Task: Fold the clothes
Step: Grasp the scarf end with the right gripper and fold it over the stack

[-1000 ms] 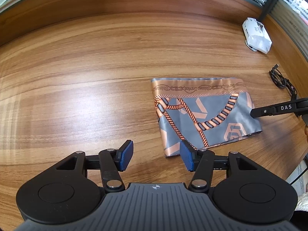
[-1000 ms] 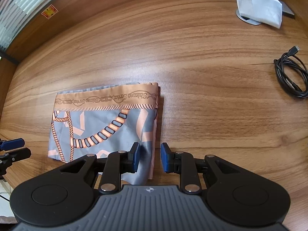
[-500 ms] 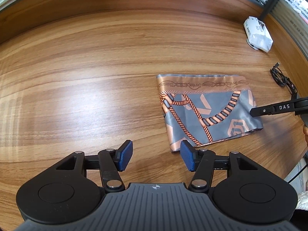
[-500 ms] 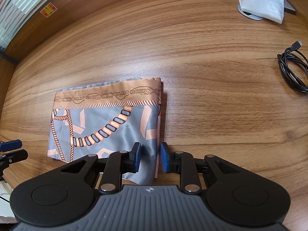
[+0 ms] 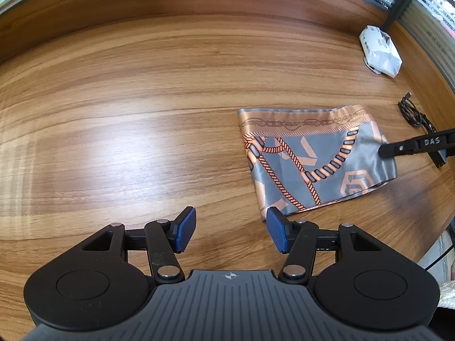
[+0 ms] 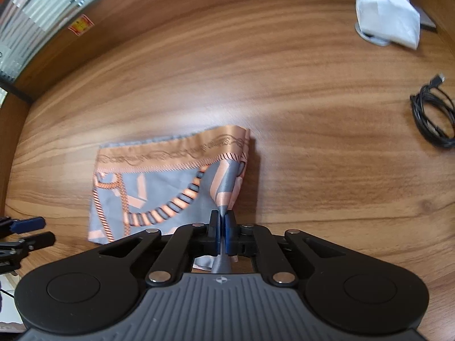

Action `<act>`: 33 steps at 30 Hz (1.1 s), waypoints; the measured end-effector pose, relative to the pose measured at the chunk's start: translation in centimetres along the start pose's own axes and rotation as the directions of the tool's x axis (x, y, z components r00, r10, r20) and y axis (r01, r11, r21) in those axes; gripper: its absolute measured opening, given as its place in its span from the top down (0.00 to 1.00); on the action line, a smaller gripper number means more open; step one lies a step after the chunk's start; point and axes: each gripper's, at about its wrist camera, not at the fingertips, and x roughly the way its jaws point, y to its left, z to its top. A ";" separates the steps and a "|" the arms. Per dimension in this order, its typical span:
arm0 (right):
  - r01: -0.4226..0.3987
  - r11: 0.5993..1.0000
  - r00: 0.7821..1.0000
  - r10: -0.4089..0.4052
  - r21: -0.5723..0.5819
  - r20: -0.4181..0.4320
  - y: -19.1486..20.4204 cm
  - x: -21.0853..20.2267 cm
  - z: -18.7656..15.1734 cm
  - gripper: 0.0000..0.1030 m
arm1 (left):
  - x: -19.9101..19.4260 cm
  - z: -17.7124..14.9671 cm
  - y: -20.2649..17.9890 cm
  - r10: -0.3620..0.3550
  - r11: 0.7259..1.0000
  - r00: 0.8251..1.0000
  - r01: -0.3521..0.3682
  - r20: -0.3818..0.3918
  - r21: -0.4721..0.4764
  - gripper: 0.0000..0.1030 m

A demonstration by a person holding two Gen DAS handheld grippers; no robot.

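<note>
Pinching the folded scarf's (image 6: 159, 187) near edge, the right gripper (image 6: 222, 221) grips it; left gripper (image 5: 231, 231) gapes, empty

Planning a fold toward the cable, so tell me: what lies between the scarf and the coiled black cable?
Only bare wooden table lies between the scarf and the cable, shown in the right wrist view.

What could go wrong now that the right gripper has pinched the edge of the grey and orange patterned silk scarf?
The right gripper clamps only a thin bunch of the grey and orange silk scarf, so the slick fabric might slip out. The left gripper hangs open off the scarf, so a one-sided lift may drag or skew the fold. The coiled black cable could snag if the scarf swings that way.
</note>
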 end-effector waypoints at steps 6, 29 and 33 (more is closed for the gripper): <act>-0.013 0.998 1.000 0.014 -0.056 0.021 3.4 -1.3 0.6 0.97 | -0.4 -0.5 1.2 -0.014 1.000 1.000 0.014 0.005 0.000 0.44; -0.050 0.947 0.995 0.020 -0.317 -0.099 19.4 5.8 1.2 0.91 | -2.5 -1.7 8.9 0.013 1.000 1.000 -0.013 0.014 -0.021 0.43; -0.052 0.940 0.996 0.023 -0.338 -0.089 19.5 5.4 1.1 0.67 | -2.5 -1.4 8.6 0.009 1.000 1.000 -0.009 0.020 -0.024 0.43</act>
